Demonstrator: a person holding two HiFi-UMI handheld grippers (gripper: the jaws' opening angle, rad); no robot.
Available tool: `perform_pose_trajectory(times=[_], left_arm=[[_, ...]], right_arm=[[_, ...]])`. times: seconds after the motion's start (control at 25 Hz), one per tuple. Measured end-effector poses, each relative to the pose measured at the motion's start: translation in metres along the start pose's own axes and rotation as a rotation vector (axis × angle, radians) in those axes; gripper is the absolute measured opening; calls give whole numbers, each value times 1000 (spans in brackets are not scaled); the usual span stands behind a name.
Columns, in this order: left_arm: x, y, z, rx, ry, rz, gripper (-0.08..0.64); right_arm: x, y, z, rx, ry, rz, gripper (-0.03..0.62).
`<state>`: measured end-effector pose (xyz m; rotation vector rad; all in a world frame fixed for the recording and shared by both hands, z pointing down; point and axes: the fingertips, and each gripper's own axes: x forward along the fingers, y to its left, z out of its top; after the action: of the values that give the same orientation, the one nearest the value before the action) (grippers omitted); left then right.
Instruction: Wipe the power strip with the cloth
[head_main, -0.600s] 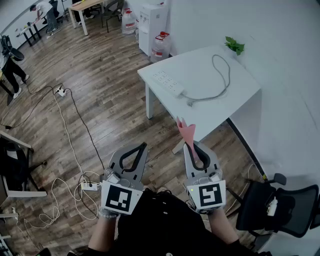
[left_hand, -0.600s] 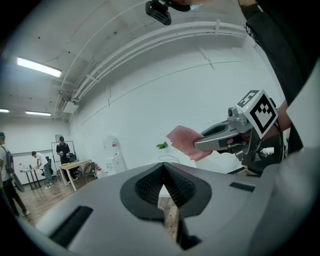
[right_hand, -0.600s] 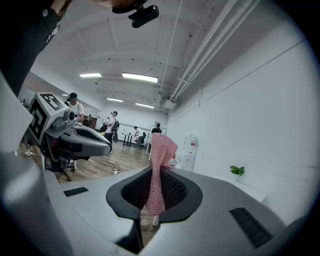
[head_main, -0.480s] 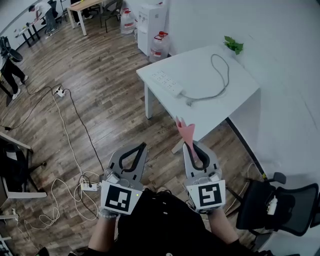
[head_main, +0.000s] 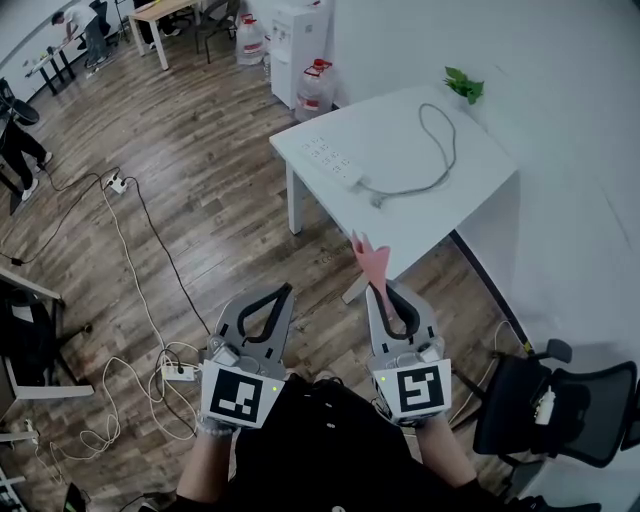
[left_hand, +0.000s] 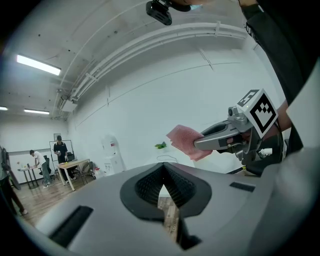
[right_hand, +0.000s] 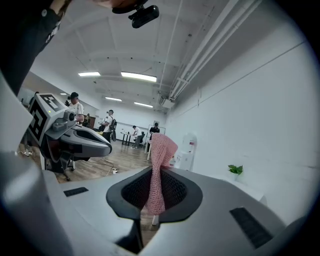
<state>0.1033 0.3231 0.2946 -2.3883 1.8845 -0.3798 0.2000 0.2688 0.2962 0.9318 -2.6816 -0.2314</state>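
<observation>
**Cloth clamped, strip well ahead on the table**

The right gripper (head_main: 377, 291) has its jaws closed on a pink cloth (head_main: 369, 260). In the right gripper view the cloth runs down between the ribbed pads and stands up above the tips as a loose flap. The left gripper (head_main: 287, 291) has its jaws brought together at the tips with nothing between them; only floor shows through the gap behind. The person holds both grippers close to the body, side by side and pointing forward over the wooden floor.

The power strip (head_main: 335, 165) lies flat on the white table (head_main: 455, 215), well apart from both grippers. It sits just inside the near-left edge, close to the left corner, with its long axis parallel to that edge. Its cable (head_main: 441, 150) leaves the end nearer the person and loops across the top toward the far corner, where a small plant (head_main: 464, 87) stands.

From the jaws the strip is straight ahead, roughly on the line between the two grippers. The cloth hand looks slightly nearer, so the reach probably belongs to it. The wipe most likely runs along the strip's length, following the table edge. The free gripper is placed to steady the strip, or the cable end, if the strip slides under the cloth.
</observation>
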Motion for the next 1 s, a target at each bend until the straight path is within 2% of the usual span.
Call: perform_pose_trajectory(times=[0.24,0.4,1.0], left_arm=[[-3,3,-1,-2,1,4,11],[-9,7,-4,-4,5,-2,11],[-42,24,-17,15,-18,-20,11]], right_arm=[[2,4,1,17,-3,3,55],[4,5,5,29,-40,-22,55],[3,36,10,26,-47,-73,55]])
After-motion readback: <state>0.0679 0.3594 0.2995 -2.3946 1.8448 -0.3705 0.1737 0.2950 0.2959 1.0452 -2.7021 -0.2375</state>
